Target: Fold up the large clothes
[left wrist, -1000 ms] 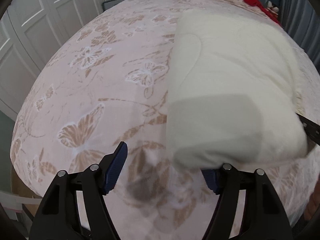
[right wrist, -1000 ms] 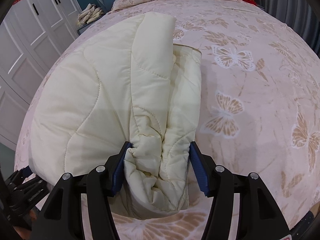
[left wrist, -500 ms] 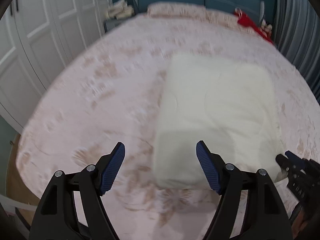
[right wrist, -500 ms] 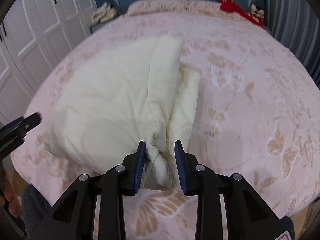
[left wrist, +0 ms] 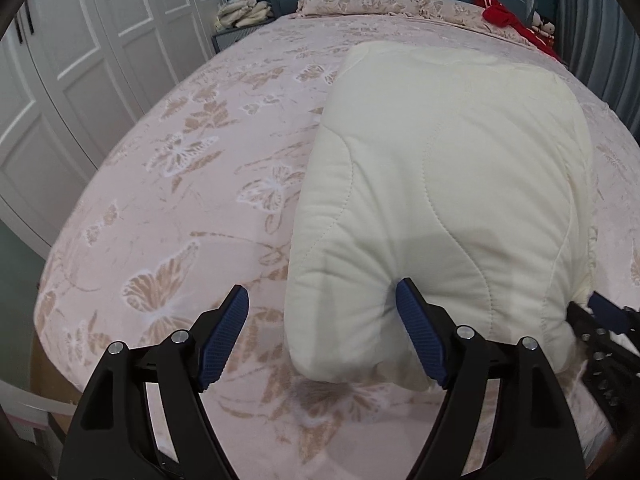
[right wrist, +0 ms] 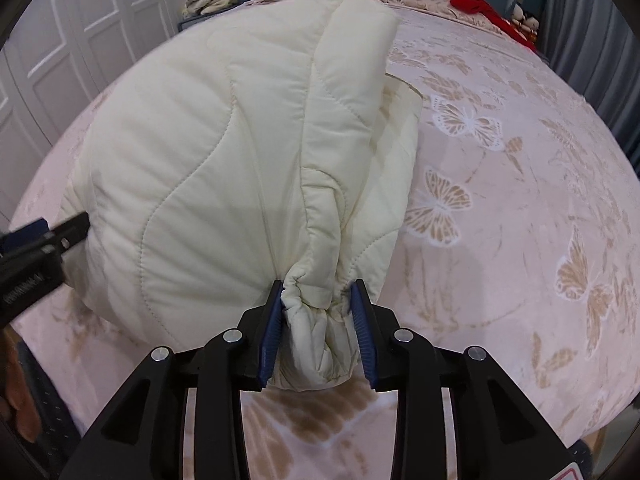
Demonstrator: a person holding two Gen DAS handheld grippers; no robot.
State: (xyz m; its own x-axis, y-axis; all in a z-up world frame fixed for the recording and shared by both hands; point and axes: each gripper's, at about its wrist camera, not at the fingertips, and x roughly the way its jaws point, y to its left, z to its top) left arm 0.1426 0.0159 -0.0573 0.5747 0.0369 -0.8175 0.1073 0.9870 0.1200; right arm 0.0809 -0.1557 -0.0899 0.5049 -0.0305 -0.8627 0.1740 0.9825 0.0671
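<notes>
The puffy cream jacket [right wrist: 224,152] lies folded into a thick bundle on the bed [left wrist: 168,184], close to the bed's near edge. At that near edge the right gripper [right wrist: 318,308] is pinching a bunched corner of the jacket between its blue pads [right wrist: 269,332]; a second ago those pads were spread wide around the same corner, so it has just taken hold. The left gripper [left wrist: 320,334] is spread wide with nothing gripped. It pulled up and away half a second ago and has now come back down, with its right pad [left wrist: 420,336] touching the jacket's near left corner and its left pad over bare bedspread. This likely means one corner is ready to lift for the next fold, and the left gripper still has to close on its corner. Past the jacket, the bed is open on both sides and toward the pillow [left wrist: 360,0], so there is lots of room to fold. A red cloth [right wrist: 484,10] lies far off beside the pillow, and white wardrobe doors [left wrist: 80,60] stand left of the bed.
</notes>
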